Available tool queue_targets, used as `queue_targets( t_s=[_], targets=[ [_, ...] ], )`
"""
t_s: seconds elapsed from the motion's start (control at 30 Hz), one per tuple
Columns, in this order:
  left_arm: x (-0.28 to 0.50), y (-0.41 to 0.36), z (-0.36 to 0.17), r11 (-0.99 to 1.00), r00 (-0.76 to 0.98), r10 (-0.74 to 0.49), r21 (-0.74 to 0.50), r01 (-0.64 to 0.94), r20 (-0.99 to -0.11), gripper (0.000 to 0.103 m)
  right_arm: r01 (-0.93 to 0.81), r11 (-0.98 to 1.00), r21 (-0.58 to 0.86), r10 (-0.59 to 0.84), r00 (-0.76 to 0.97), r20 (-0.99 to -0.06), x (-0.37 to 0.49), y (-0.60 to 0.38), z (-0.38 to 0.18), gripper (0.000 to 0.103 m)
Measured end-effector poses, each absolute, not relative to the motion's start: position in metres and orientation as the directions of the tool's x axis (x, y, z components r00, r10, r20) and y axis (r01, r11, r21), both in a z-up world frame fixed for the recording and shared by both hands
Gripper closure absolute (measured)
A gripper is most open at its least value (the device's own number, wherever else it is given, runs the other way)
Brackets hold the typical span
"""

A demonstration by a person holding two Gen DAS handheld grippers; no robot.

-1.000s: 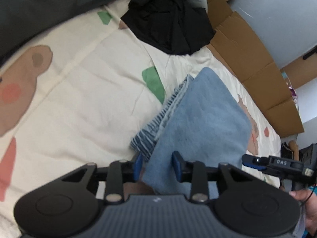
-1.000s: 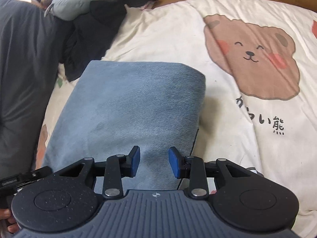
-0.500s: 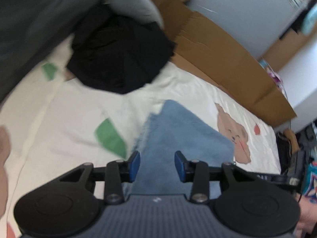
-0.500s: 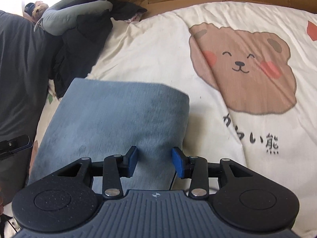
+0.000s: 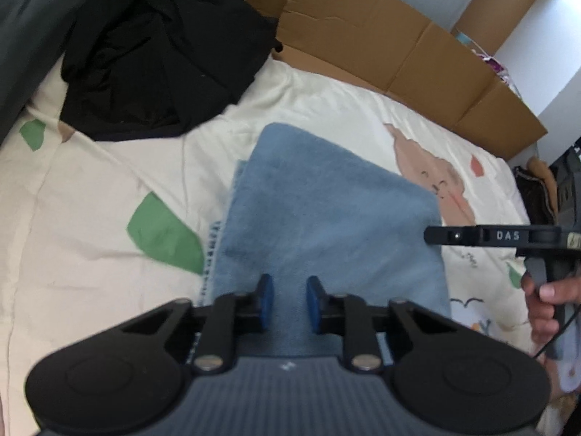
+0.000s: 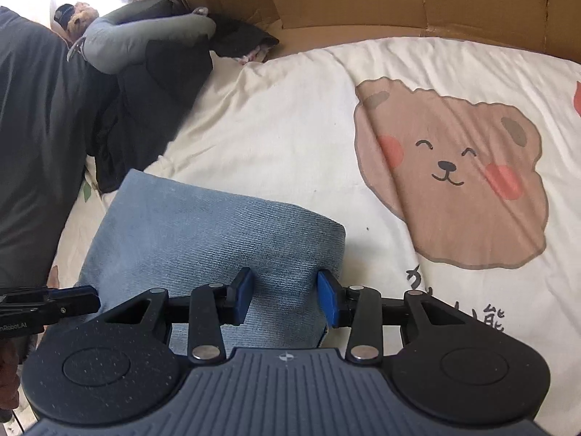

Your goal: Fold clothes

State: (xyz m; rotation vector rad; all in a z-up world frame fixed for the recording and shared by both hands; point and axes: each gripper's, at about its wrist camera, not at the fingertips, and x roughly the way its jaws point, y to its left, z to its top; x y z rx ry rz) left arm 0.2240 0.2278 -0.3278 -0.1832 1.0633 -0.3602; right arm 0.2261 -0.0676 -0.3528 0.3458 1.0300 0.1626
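A folded blue denim garment [image 5: 326, 210] lies flat on the cream bear-print bedsheet [image 5: 90, 189]. My left gripper [image 5: 289, 303] hangs over its near end. Its jaws are closing, with denim showing in the narrow gap and no visible pinch. In the right wrist view the same denim garment [image 6: 203, 232] fills the lower left. My right gripper [image 6: 287, 298] sits over the garment's near right corner, its blue pads [image 6: 328, 299] well apart and closing a little, with cloth between them but not clamped. The right gripper [image 5: 435, 235] also shows at the garment's right edge, held by a hand [image 5: 548, 298].
A black garment pile [image 5: 163, 65] lies at the far left of the bed, with a grey sleeve [image 6: 145, 36] on top. Cardboard panels [image 5: 399, 47] line the far side. Dark grey fabric [image 6: 36, 145] fills the left. A brown bear print [image 6: 450, 174] lies right of the denim.
My left gripper swung from the denim's frayed left edge onto its middle, rolling, and its jaws narrowed. My right gripper slid slightly back toward the near right corner.
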Motion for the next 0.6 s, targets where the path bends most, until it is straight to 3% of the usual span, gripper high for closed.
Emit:
queue_targets(
  t_s=[0.1, 0.33, 0.6],
  targets=[
    [0.222, 0.231, -0.33, 0.929, 0.434, -0.369, -0.308, 0.207, -0.822, 0.085, 0.022, 0.939, 0.343, 0.287, 0.5, -0.817, 0.233, -0.064, -0.356, 0.062],
    [0.218, 0.241, -0.331, 0.938, 0.424, -0.344, -0.281, 0.204, -0.838, 0.1, 0.006, 0.947, 0.321, 0.268, 0.538, -0.799, 0.228, -0.062, -0.347, 0.064],
    [0.212, 0.244, -0.332, 0.937, 0.428, -0.347, -0.284, 0.205, -0.834, 0.1, -0.011, 0.956, 0.293, 0.251, 0.55, -0.797, 0.234, -0.056, -0.35, 0.066]
  ],
)
